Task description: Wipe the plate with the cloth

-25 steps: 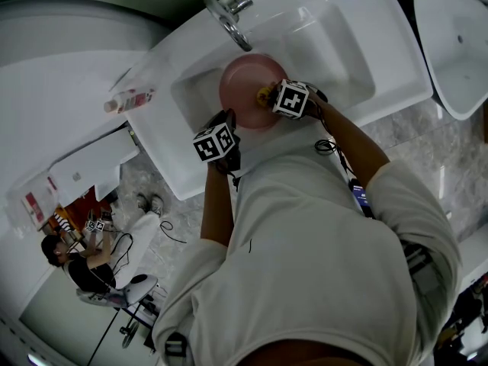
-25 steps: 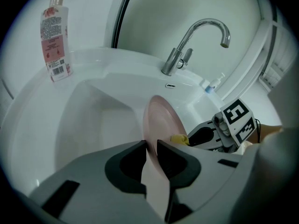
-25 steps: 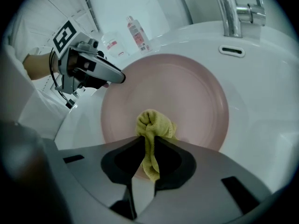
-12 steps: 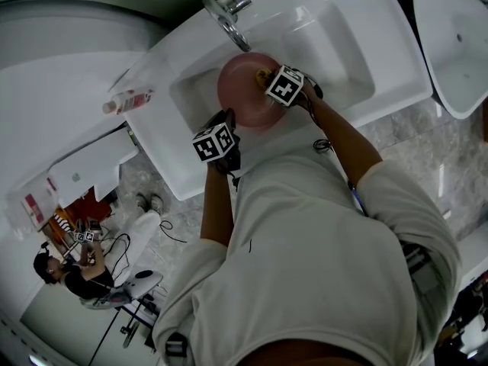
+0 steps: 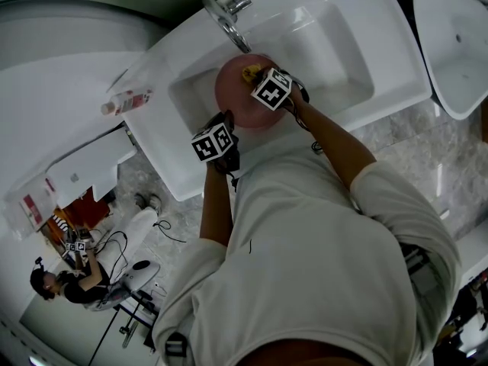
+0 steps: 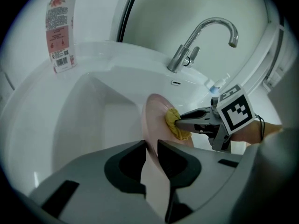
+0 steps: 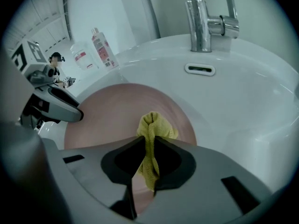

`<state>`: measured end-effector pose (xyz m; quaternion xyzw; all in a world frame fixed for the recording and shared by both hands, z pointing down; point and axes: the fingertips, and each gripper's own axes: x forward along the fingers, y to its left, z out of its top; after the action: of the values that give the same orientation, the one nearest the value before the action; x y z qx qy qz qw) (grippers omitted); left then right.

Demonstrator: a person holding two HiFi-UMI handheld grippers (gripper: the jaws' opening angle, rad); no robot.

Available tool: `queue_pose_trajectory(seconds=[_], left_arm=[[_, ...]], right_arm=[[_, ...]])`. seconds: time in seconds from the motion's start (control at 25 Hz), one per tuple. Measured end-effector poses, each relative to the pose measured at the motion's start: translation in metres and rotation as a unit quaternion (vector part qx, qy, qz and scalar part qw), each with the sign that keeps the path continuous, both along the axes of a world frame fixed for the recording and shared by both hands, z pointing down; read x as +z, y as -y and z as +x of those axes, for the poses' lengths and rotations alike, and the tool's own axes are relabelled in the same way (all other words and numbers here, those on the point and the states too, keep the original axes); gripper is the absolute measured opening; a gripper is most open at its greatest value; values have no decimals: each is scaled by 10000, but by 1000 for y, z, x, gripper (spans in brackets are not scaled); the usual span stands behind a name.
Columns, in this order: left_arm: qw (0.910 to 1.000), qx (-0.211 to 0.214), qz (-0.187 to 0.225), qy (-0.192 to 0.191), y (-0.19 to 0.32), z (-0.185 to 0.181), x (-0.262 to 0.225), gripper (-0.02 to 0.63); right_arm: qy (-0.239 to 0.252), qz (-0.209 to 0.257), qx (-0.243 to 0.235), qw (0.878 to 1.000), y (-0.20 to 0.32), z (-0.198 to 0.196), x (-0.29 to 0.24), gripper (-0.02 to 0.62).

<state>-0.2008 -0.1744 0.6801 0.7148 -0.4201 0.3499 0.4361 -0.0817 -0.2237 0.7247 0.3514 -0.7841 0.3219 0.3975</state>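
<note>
Bottle: sitting on the ledge of the sink, well to the left of the faucet

Left gripper: reaching into the basin in front of the faucet; its jaws are pressing together on the near rim of the plate, one jaw on each face, holding it off the basin floor

Plate: pink and round, standing tilted on edge in the basin, right below and in front of the faucet spout

Cloth: yellow and bunched into a narrow wad, pressing against the plate's face on the part nearest the faucet

Right gripper: coming in from the right of the faucet, its jaws pinching the cloth between them, with the cloth's free end sticking out past the tips onto the plate

Progress: the wiping is looking mid-stroke, judging by the cloth touching the face; no dirt or streaks are showing, so how much of this face is done is not clear; the rest of the face, the clamped rim and the back seem left to do

Pointing: the plate is turning its hollow face towards the right gripper and its edge towards the left gripper, its flat plane running from the person's side towards the faucet; being round, it has no long axis; the cloth's long axis is lying along the right jaws, its tip aiming at the faucet
</note>
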Motion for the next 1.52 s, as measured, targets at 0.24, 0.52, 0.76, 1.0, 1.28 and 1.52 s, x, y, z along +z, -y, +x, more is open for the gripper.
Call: queue_pose_trajectory(seconds=[0.24, 0.52, 0.76, 1.0, 1.28, 1.52], left_arm=[[9998, -123, -120, 31, -3, -5, 8, 89], [9989, -338, -328, -65, -5, -9, 28, 81], [9982, -352, -479, -94, 0, -2, 45, 75], [9975, -243, -666, 63, 1, 3, 58, 71], [9944, -349, -913, 409, -2, -6, 78, 72], [9934, -398, -767, 749, 1, -16, 68, 78]], right_arm=[[85, 263, -553, 9981, -8, -27, -7, 61], [515, 152, -1411, 9885, -40, -62, -11, 61], [966, 181, -1091, 9892, -42, -52, -35, 58], [735, 542, -561, 9942, -37, -23, -63, 58], [743, 561, -33, 9957, -46, 3, -76, 58], [691, 643, 248, 9952, -52, 16, -80, 57]])
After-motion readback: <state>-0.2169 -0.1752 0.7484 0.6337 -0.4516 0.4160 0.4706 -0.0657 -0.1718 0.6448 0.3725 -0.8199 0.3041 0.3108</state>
